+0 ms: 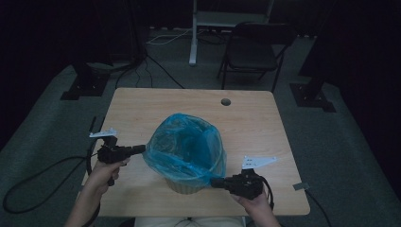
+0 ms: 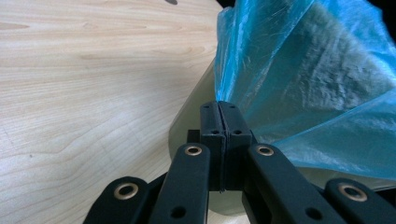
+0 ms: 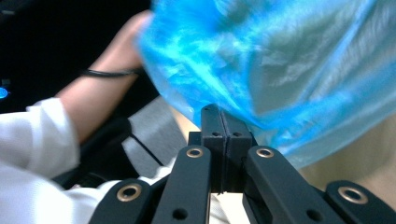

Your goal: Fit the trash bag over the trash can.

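**Bag fitting on bin: both edges pinched, hem not yet seated**

We inspect from left to right. At the left of the high view, the left gripper [image 1: 138,150] sits at the left side of the translucent blue plastic bin bag [image 1: 187,144]. In the left gripper view its 2 jaws stand pressed together, and the bag's film appears to run in between their tips, so we judge it clamped on the bag's edge, though the pinch itself is thin and hard to confirm.

At centre, the bag is draped over the pale cream round waste bin [image 1: 184,185], which stands on the light wooden table [image 1: 255,123], nearer the person's edge. The bag's mouth is open and billowing above the bin's rim; its skirt hangs part way down the bin's wall.

At right, the right gripper [image 1: 215,182] meets the bag's lower front-right edge. In the right gripper view its 2 jaws are likewise together, with blue film gathered at the tips; we judge it clamped on the bag as well.

Our assessment: the step in hand is spreading the bag's hem over the bin's rim. The next move calls for both grippers to draw the film outward and downward evenly, keeping tension low enough not to tear it or tip the bin.
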The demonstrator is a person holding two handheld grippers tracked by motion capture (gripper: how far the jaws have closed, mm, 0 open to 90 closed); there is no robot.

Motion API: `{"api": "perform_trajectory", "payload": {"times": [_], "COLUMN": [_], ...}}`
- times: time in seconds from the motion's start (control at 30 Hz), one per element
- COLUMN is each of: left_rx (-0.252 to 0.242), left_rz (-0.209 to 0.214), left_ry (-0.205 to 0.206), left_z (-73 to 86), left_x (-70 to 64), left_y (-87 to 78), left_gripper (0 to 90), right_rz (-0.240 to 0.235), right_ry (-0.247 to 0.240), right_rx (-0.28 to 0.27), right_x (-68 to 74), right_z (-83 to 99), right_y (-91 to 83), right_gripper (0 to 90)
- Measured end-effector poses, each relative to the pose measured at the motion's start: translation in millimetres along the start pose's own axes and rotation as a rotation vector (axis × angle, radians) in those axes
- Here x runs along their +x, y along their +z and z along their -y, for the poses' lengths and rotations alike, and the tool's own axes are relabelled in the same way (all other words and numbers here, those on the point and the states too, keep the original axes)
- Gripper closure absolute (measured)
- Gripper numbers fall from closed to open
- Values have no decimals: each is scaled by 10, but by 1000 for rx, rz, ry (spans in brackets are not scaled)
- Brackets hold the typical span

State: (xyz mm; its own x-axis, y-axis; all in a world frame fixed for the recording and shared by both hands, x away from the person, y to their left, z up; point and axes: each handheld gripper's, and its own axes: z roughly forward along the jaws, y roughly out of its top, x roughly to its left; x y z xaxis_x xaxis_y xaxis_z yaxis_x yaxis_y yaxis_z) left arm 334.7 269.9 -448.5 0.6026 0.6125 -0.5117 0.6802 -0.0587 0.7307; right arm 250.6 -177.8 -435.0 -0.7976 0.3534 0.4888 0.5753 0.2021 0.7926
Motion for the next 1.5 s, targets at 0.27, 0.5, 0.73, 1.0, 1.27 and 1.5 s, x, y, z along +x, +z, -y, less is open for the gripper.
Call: {"api": "perform_trajectory", "payload": {"times": [0.27,0.5,0.73,1.0,1.27,1.5], "left_rx": [38,31,54,91,64,54], "left_rz": [7,44,27,-106,-118,-138], "left_ry": [19,0,-2,-25,-21,-16], "left_z": [24,86,99,182,217,233], "left_x": [-33,4,24,167,183,182], "left_y": [97,121,147,203,205,170], "left_gripper": [900,900,900,900,870,877], "right_rz": [-32,-27,-10,107,42,-93], "right_ry": [75,41,65,123,199,111], "right_rx": [25,63,85,120,89,50], "right_x": [-246,-207,-312,-555,-727,-574], "right_z": [162,209,258,385,392,329], "right_y": [213,277,368,420,299,-54], "right_gripper": [900,900,900,900,484,280]}}
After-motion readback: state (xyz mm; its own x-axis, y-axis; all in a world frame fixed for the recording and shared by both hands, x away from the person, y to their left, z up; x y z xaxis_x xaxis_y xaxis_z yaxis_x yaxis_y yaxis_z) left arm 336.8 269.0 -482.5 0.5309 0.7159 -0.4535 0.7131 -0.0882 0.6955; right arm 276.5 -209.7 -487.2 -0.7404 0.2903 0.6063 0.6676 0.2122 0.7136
